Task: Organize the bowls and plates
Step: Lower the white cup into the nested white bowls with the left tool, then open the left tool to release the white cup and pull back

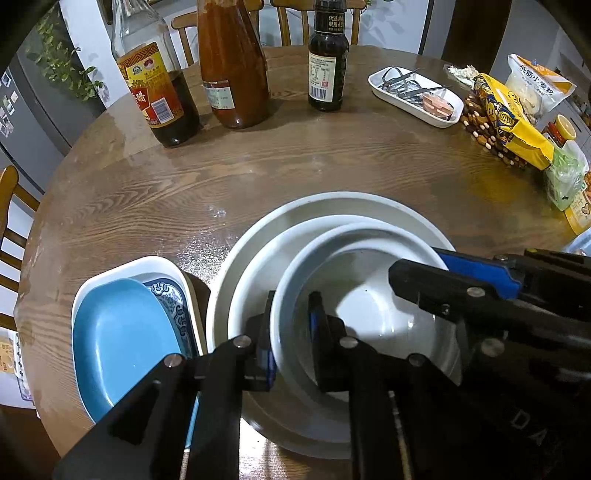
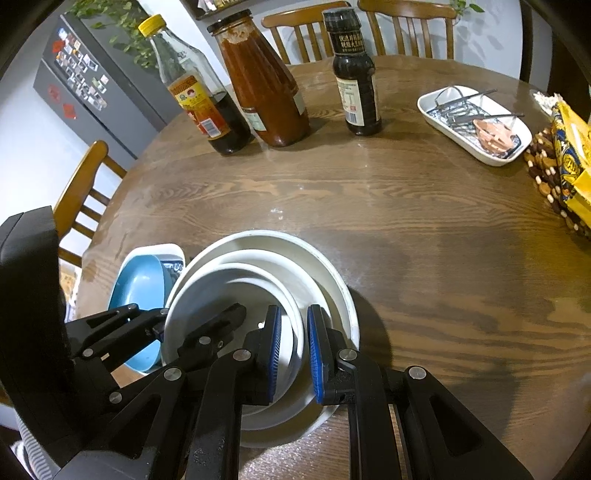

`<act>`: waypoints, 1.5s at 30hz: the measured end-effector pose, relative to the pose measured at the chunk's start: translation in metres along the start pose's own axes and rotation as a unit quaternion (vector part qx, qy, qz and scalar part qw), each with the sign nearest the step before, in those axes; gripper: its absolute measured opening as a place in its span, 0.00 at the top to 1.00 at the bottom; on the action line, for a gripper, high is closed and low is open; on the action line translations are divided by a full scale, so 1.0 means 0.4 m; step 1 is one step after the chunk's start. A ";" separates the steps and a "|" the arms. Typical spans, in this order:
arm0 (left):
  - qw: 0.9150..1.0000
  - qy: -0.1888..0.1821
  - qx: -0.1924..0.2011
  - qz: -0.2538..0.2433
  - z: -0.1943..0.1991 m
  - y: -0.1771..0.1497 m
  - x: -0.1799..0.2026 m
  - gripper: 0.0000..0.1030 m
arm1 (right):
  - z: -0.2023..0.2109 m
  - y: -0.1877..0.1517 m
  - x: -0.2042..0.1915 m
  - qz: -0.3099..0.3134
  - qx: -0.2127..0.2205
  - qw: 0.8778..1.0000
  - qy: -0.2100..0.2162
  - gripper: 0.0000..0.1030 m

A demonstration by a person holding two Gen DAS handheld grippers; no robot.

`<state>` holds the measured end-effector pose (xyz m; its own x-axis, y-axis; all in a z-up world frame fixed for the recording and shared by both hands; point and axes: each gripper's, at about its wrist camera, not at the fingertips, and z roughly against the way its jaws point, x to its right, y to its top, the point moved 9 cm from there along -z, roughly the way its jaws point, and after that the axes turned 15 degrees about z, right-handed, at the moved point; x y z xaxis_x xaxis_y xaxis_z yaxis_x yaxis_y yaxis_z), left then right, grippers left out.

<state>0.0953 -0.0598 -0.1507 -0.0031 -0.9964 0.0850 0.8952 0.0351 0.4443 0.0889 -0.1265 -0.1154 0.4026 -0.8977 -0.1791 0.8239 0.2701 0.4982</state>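
Closest to us, our left gripper [image 1: 291, 332] straddles the near-left rim of the top white bowl [image 1: 369, 302], one finger outside the wall and one inside; the fingers look pressed to the rim, so we read it as clamped on that bowl. Our right gripper [image 2: 293, 354] sits over the same bowl's opposite rim, and its blue pads [image 2: 275, 354] stand slightly apart with the rim between them; we cannot tell whether they actually pinch it.

That bowl is nested in a second white bowl [image 1: 258, 280], and both rest in a wide white plate [image 1: 332, 201] on the near part of the round wooden table [image 1: 258, 173]. We see nothing in the top bowl.

Just beside the stack on the left lies a white rectangular dish [image 1: 155, 264] with a blue-patterned floor, and a plain blue oval dish [image 1: 122, 332] sits tilted inside it.

Farther out, at the right, a second white rectangular dish [image 2: 476, 122] holds metal utensils and a small pinkish cup. Beyond it to the right lie a beaded trivet [image 1: 487, 133], a yellow snack bag [image 1: 509, 114] and a bag of flour [image 1: 535, 85].

At the far side stand three bottles: a vinegar bottle [image 2: 199, 99] with a yellow cap, about a third full of dark liquid, a red sauce bottle [image 2: 262, 85] nearly full, and a dark soy sauce bottle [image 2: 354, 81]. Wooden chairs [image 2: 406, 29] and a grey fridge [image 2: 85, 77] lie behind.
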 end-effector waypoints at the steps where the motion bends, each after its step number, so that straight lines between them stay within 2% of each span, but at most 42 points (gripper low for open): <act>1: 1.000 0.000 0.001 0.000 0.000 0.000 0.000 0.85 | 0.002 0.000 0.001 0.000 0.001 1.000 -0.002 0.85; 6: 1.000 -0.002 0.003 0.001 0.003 -0.002 0.003 0.86 | 0.008 -0.005 0.002 -0.003 0.001 1.000 -0.007 0.85; 19: 1.000 -0.015 0.004 0.007 0.018 -0.003 0.011 0.79 | 0.034 -0.014 -0.003 -0.015 0.010 1.000 -0.011 0.85; 24: 1.000 -0.023 0.006 0.001 0.027 -0.008 0.021 0.69 | 0.047 -0.018 -0.004 -0.019 0.014 1.000 -0.016 0.75; 27: 1.000 -0.021 0.011 -0.006 0.034 -0.015 0.028 0.63 | 0.049 -0.022 -0.004 -0.026 0.015 0.999 -0.016 0.74; 29: 1.000 -0.015 0.023 -0.006 0.046 -0.009 0.027 0.53 | 0.051 -0.024 -0.007 -0.028 0.016 0.999 -0.015 0.74; 31: 0.999 -0.028 0.022 -0.005 0.056 -0.008 0.030 0.45 | 0.055 -0.027 -0.010 -0.027 0.018 0.999 -0.018 0.74; 37: 0.999 -0.027 0.024 -0.014 0.066 -0.020 0.035 0.42 | 0.074 -0.034 -0.005 -0.037 0.029 0.999 -0.024 0.72; 39: 0.999 -0.028 0.025 -0.016 0.069 -0.023 0.036 0.41 | 0.079 -0.037 -0.002 -0.043 0.031 0.998 -0.025 0.61; 40: 0.999 -0.030 0.026 -0.015 0.073 -0.024 0.036 0.40 | 0.082 -0.038 -0.002 -0.045 0.033 0.998 -0.025 0.59; 45: 0.999 -0.035 0.027 -0.011 0.087 -0.026 0.034 0.36 | 0.092 -0.043 -0.007 -0.049 0.037 0.998 -0.026 0.58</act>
<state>0.0706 -0.0709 -0.1232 -0.0562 -0.9891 0.1362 0.8691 0.0187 0.4942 0.0590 -0.1414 -0.0922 0.2991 -0.9356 -0.1874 0.8256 0.1553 0.5425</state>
